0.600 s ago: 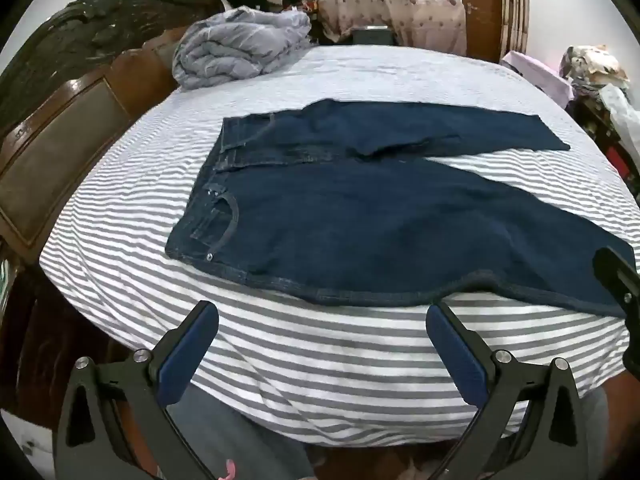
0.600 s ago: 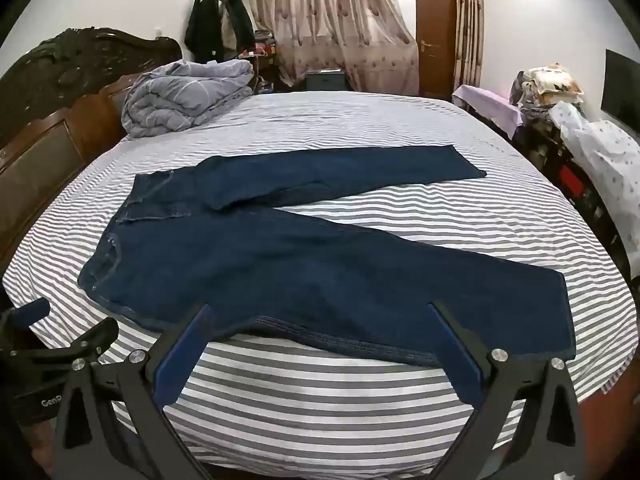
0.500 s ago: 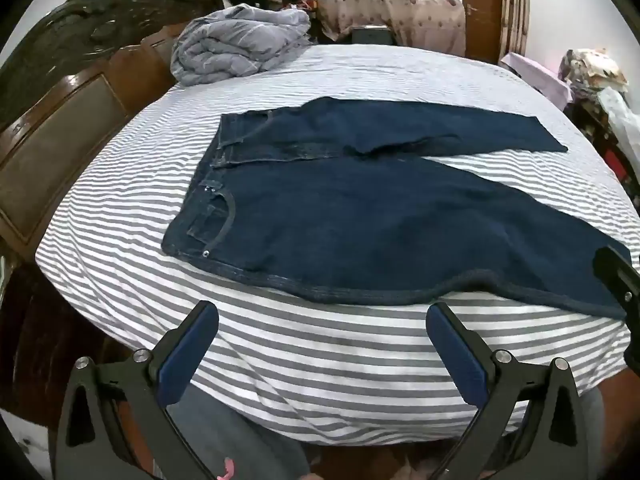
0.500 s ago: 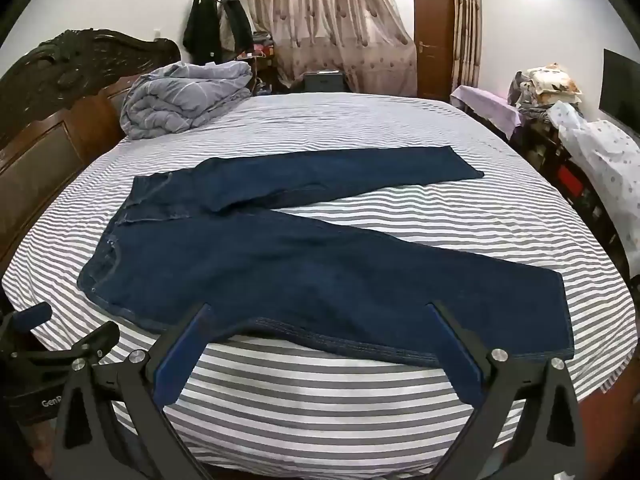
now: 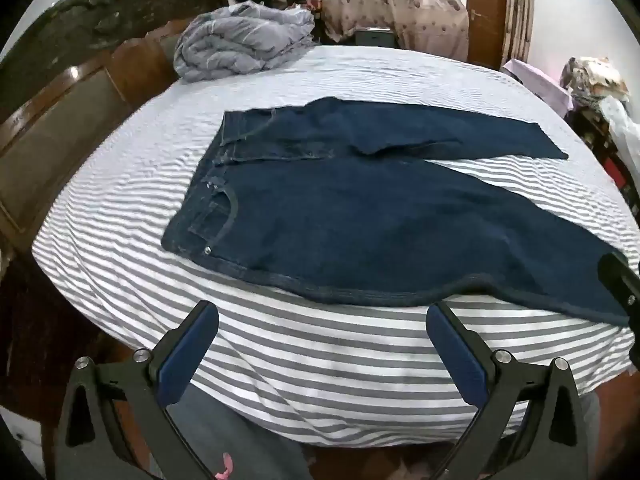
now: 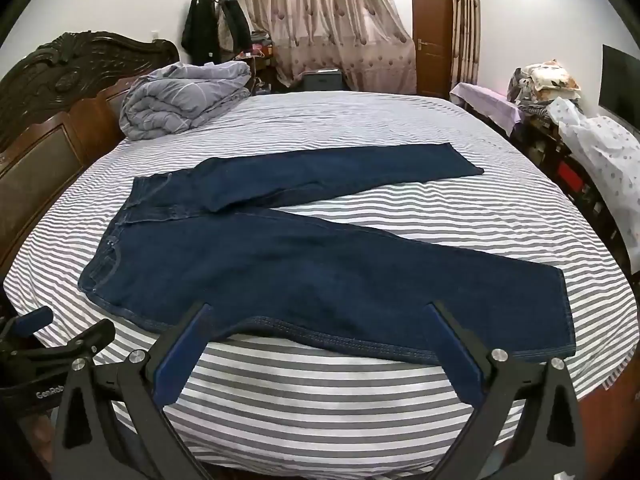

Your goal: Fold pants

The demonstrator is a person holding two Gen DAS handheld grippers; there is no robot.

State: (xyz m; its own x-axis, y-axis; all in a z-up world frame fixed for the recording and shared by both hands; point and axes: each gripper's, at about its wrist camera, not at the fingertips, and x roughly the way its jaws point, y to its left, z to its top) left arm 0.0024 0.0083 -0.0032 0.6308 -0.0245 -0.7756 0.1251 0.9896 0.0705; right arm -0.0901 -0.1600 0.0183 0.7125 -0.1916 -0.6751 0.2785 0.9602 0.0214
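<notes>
Both views have edged nearer the jeans (image 5: 360, 216), waistband left, legs running right; both jaws released.

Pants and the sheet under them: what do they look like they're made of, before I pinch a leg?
Pants: dark indigo denim by the look, matte, with raised double stitching along the near seam and rivets at the pocket.
Striped sheet: thin woven fabric, probably cotton or a blend; matte grey and white stripes, rippling in small wrinkles.
Both grippers, left gripper and right gripper, are open.
</notes>
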